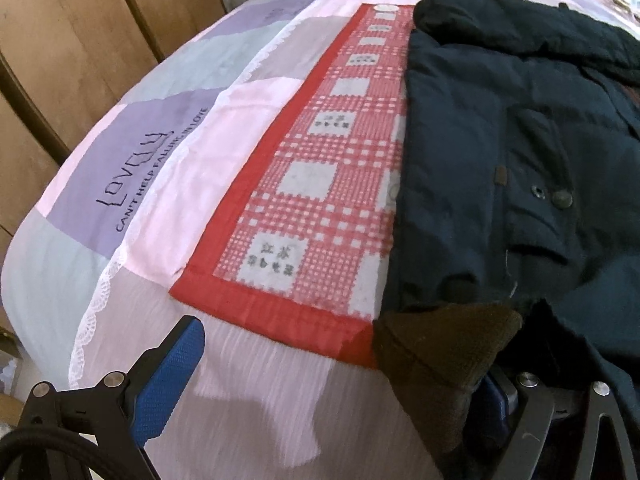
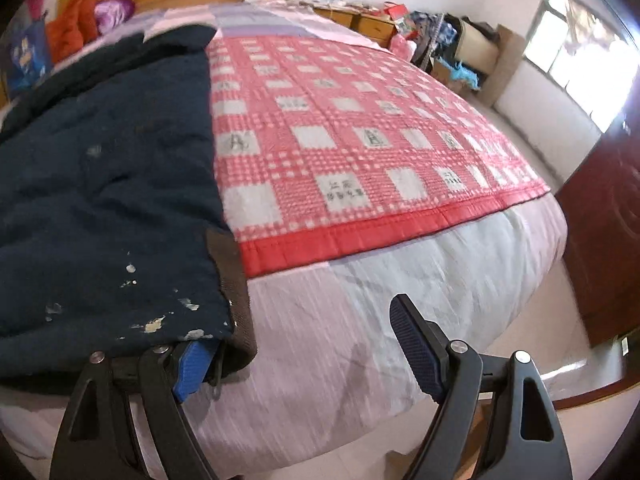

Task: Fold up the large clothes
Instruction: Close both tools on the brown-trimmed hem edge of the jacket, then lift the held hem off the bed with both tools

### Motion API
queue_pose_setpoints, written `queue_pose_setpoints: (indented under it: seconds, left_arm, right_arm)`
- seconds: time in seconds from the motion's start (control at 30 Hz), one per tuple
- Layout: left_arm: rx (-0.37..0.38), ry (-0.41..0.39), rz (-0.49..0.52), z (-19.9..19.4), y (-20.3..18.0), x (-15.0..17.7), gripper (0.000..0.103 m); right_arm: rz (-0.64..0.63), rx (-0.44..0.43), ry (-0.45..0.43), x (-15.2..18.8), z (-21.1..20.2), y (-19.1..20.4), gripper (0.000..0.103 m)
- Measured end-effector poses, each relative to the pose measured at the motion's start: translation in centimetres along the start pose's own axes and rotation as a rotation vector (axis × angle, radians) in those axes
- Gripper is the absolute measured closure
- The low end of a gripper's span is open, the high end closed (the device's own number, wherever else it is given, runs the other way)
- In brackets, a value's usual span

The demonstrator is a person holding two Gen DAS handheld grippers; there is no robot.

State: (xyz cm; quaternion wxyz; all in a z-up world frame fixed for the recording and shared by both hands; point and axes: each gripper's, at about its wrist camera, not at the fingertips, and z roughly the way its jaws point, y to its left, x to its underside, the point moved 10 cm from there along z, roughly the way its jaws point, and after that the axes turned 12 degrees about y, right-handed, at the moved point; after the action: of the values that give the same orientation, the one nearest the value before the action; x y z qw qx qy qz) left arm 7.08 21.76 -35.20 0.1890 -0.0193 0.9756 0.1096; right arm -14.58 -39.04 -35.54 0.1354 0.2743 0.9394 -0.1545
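A dark navy padded jacket (image 1: 520, 140) lies on the red checked blanket (image 1: 320, 168) on the bed. It has snap buttons and a dark brown knit hem corner (image 1: 440, 352). My left gripper (image 1: 332, 380) is open, its left blue pad (image 1: 168, 380) bare and its right pad (image 1: 496, 404) tucked under the brown knit hem. In the right wrist view the jacket (image 2: 104, 200) fills the left, with pale flecks near its hem. My right gripper (image 2: 304, 360) is open, its left pad (image 2: 192, 368) under the jacket's hem corner, its right pad (image 2: 416, 348) over bare bedding.
The bed's pink and grey quilt (image 1: 168, 152) ends close to my grippers. Wooden wardrobe doors (image 1: 80, 32) stand left. Cluttered cabinets (image 2: 360, 16), boxes, a window (image 2: 580, 52) and a dark red door (image 2: 608, 240) are to the right. Bright clothes (image 2: 80, 24) lie by the headboard.
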Motion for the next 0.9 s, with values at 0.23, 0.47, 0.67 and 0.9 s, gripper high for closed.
queue_pose_setpoints:
  seconds: [0.23, 0.47, 0.67, 0.9]
  left_arm:
    - [0.043, 0.073, 0.090, 2.4, -2.0, 3.5, 0.014]
    - [0.067, 0.083, 0.086, 3.2, -0.4, 4.5, 0.043]
    - [0.122, 0.089, 0.166, 3.9, -4.2, 4.5, 0.084]
    - [0.216, 0.057, 0.134, 4.6, -3.4, 4.5, 0.074]
  right_arm:
    - [-0.085, -0.130, 0.033, -0.7, 1.3, 4.0, 0.059]
    - [-0.035, -0.133, 0.026, -1.7, 1.6, 2.4, 0.071]
    - [-0.006, -0.185, 0.094, -1.2, 3.0, 3.5, 0.076]
    - [0.000, -0.211, 0.107, -1.2, 3.0, 3.6, 0.084]
